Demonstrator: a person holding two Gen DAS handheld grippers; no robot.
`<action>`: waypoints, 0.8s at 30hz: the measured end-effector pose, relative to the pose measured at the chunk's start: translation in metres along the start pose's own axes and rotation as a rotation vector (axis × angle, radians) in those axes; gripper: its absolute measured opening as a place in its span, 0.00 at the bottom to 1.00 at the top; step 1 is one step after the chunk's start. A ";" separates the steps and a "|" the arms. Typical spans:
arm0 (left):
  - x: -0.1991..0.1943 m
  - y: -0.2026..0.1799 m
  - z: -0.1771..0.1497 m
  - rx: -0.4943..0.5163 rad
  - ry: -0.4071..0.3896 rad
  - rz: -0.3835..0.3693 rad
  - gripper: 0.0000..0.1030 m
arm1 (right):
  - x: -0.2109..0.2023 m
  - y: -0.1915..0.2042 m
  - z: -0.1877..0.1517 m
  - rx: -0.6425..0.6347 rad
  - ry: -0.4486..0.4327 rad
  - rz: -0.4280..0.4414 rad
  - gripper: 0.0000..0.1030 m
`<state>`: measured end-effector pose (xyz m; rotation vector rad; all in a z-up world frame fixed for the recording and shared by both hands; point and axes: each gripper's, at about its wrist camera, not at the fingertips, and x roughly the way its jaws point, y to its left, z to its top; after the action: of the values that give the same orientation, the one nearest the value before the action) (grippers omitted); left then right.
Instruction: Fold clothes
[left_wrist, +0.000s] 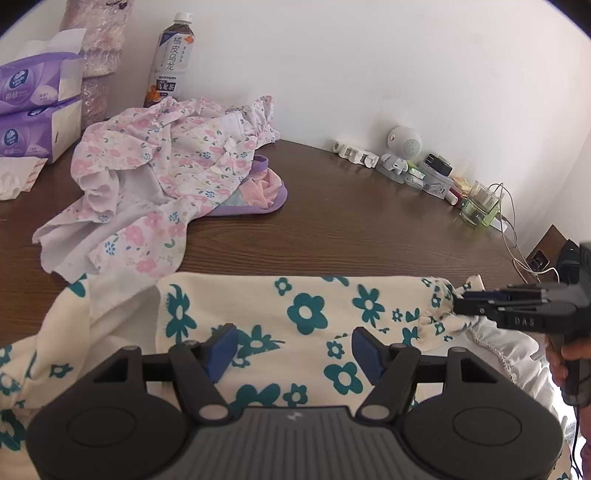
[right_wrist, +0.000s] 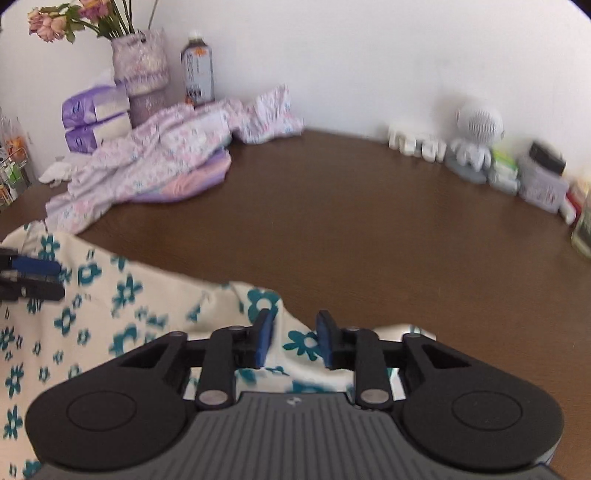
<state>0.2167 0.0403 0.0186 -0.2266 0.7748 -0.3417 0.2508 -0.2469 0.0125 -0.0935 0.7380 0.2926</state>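
- Bottle (left_wrist: 168, 59), labelled "SUNTORY"; right tool (left_wrist: 466, 305) marked "DAS".
- Left tool (left_wrist: 293, 349) apart above garment (left_wrist: 306, 314).
- Right tool pinches garment's gathered edge.
- Floral clothes (left_wrist: 162, 177) behind on tabletop (left_wrist: 351, 214).

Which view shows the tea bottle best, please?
The left wrist view: the tea bottle stands sharp behind the pink floral garment, its label readable. In the right wrist view the bottle is smaller and blurred, so its label cannot be read.
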 end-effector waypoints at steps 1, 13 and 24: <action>0.000 0.000 0.000 -0.001 0.000 -0.001 0.65 | 0.000 -0.002 -0.005 0.008 0.010 0.001 0.24; -0.002 0.000 -0.003 0.008 -0.011 -0.007 0.65 | -0.014 -0.023 -0.004 0.052 -0.034 -0.060 0.25; -0.002 0.003 -0.003 -0.008 -0.023 -0.012 0.65 | 0.001 -0.044 -0.029 0.096 0.054 -0.119 0.27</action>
<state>0.2135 0.0434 0.0171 -0.2429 0.7527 -0.3470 0.2455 -0.2940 -0.0110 -0.0543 0.7956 0.1418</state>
